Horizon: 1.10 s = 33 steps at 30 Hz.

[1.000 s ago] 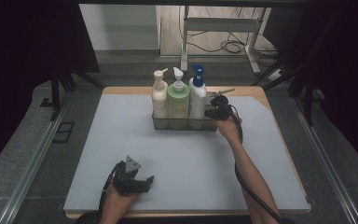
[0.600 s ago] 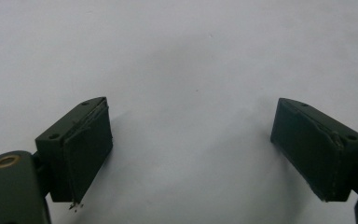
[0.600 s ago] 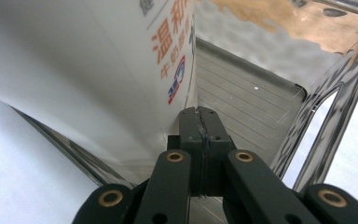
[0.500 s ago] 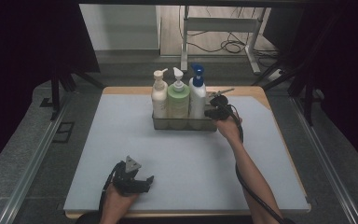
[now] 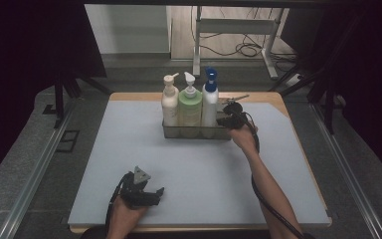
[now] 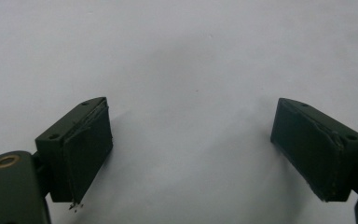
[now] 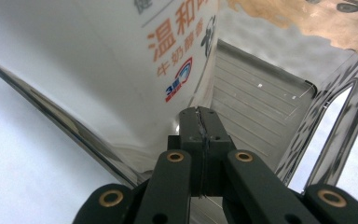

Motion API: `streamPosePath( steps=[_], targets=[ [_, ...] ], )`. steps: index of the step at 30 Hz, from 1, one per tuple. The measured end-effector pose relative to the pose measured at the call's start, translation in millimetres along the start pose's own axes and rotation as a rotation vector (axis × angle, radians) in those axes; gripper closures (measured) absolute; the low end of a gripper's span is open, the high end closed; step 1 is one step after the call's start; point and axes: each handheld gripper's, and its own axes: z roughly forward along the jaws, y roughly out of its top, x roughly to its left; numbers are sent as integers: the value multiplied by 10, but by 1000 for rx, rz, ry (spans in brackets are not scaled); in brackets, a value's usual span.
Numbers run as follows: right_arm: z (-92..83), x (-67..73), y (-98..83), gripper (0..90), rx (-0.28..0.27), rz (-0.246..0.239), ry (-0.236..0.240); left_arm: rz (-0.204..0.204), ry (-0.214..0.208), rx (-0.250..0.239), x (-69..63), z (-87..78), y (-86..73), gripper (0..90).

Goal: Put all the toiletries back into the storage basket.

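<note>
the right gripper (image 5: 227, 119) has been pressed fully together at the right end of the metal caddy (image 5: 197, 132), beside the blue-capped bottle (image 5: 209, 102); nothing else has shifted, so pushing seems intended. the left gripper (image 6: 191, 154) is held spread.

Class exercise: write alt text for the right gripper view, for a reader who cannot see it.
The right gripper, jaws shut, sits inside a metal caddy beside a white bottle printed with orange Chinese characters. Pale table surface shows beyond the caddy's wall.
</note>
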Motion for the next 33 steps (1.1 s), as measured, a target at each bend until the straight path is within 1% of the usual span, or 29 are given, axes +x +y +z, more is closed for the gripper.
streamPosePath(
  steps=[7,15,25,29,30,33],
  targets=[
    [-7,12,-5,899,2,-6,1,0,0,0,-1,0,0,120],
    [-6,9,-19,894,-7,3,3,-1,0,0,-1,0,0,120],
    [-43,-10,-46,849,-24,4,3,0,0,0,-1,0,-1,120],
    [-67,-3,-40,841,-34,-5,-4,0,1,0,-1,0,-1,121],
    [-89,5,-36,821,-35,-8,-7,0,1,-1,-1,0,-1,121],
    [-119,7,-35,798,-41,-10,-8,0,1,-1,-2,0,-1,121]
  ],
)
